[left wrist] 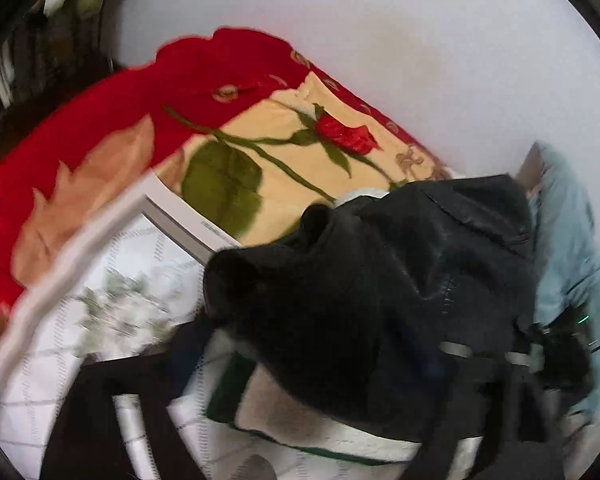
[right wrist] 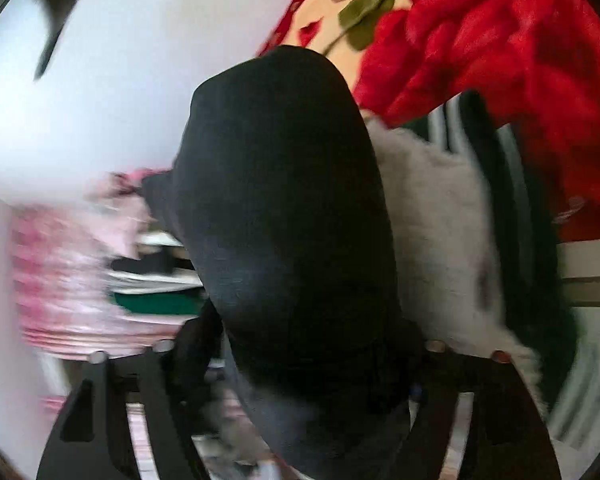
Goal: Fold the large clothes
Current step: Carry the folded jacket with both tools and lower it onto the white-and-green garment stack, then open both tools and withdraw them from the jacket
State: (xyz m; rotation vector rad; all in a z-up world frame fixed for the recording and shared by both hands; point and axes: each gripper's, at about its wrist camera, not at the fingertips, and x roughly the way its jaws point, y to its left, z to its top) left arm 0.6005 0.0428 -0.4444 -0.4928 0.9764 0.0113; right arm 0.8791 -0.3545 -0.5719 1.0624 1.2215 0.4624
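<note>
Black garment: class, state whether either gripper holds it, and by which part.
Neither appears to hold it. The black garment lies between the wide jaws of the right gripper and drapes across the left gripper; nothing visibly pinches it.

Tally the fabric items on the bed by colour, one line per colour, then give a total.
Black: 1, the black garment
Red and cream: 1, the rose-print blanket
White: 2, the quilted white cover and the white fleece with dark green striped trim
Pink: 1, the pink floral cloth, blurred
Total: 5
</note>
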